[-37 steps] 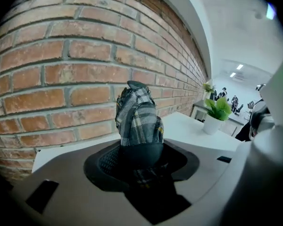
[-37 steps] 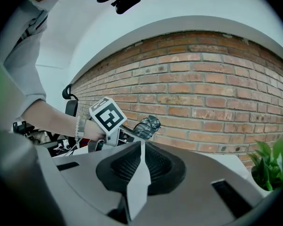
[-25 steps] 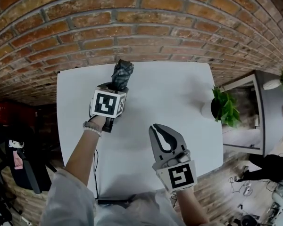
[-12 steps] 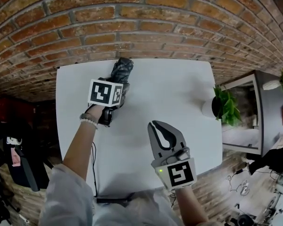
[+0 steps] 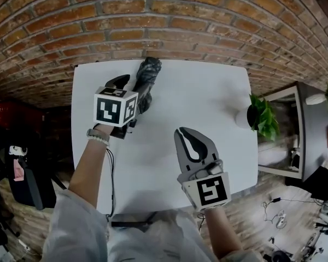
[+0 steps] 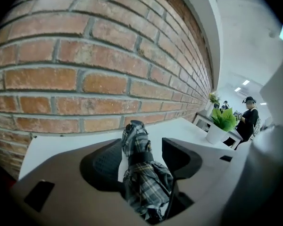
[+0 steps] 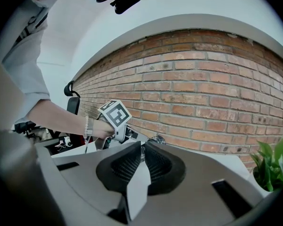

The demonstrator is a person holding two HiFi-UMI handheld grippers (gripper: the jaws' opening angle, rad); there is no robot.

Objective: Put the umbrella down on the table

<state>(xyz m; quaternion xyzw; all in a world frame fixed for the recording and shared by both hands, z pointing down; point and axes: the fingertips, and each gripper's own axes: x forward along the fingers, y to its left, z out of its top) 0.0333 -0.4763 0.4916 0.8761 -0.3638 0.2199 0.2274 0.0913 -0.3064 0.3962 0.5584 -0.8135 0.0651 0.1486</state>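
In the head view, the folded grey checked fabric umbrella [image 5: 146,76] lies on the white rectangular table [image 5: 208,102], near the far edge that runs along the red brick wall [image 5: 153,21] and closer to the far left corner. Your left gripper [image 5: 132,89] is around its near end, and I judge that you are letting it go, because it already rests on the table top. Your right gripper [image 5: 186,135] hangs over the near edge, well apart from the umbrella; it has no part in this step. A small green plant in a white pot [image 5: 257,121] stands at the right edge, clear of everything.

In the left gripper view, the jaws are opening. The umbrella is between them, with its strap around the folds, but the right pad stands off from the cloth, so nothing pinches it. It points away toward the wall.

In the right gripper view, the jaws are pressed together and hold nothing. Beyond them you see your left hand [image 7: 96,128] with its gripper above the table.
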